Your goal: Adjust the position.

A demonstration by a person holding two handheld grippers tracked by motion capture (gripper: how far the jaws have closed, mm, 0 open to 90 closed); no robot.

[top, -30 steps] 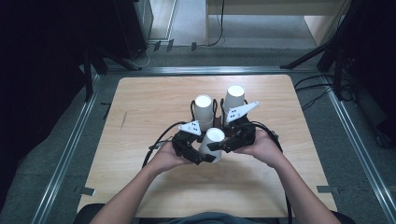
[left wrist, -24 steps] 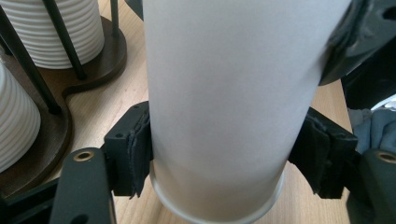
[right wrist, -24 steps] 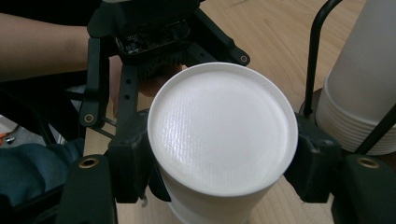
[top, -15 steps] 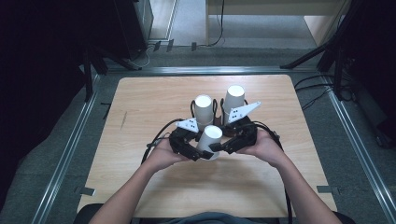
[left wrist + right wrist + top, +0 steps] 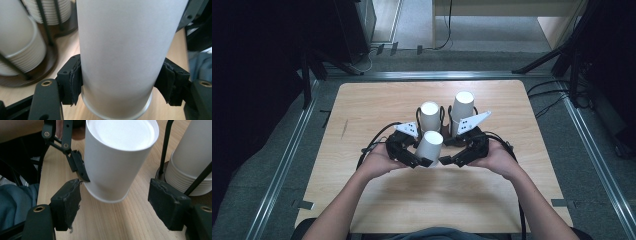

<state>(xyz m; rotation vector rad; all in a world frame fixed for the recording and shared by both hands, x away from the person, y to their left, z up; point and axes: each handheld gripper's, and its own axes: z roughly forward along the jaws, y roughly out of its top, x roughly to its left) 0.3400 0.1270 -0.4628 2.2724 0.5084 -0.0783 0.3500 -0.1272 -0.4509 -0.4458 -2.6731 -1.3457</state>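
The left tool [image 5: 120, 82] clamps an inverted white paper cup [image 5: 125, 55], tilted above the table [image 5: 362, 105]; the right tool [image 5: 117, 207] stands apart. Too hard a squeeze could crush its thin wall, or let it slip.

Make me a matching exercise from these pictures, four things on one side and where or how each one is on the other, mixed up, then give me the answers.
Things
1. upside-down paper cup
2. left gripper
3. right gripper
4. two cup stacks in wire racks

States
A. jaws apart, pads off the cup's sides
B. standing toward the far side of the table, behind the grippers
C. tilted, with its rim lifted off the wood on one side
D. jaws pressed against both sides of the cup

Pairs: 1-C, 2-D, 3-A, 4-B
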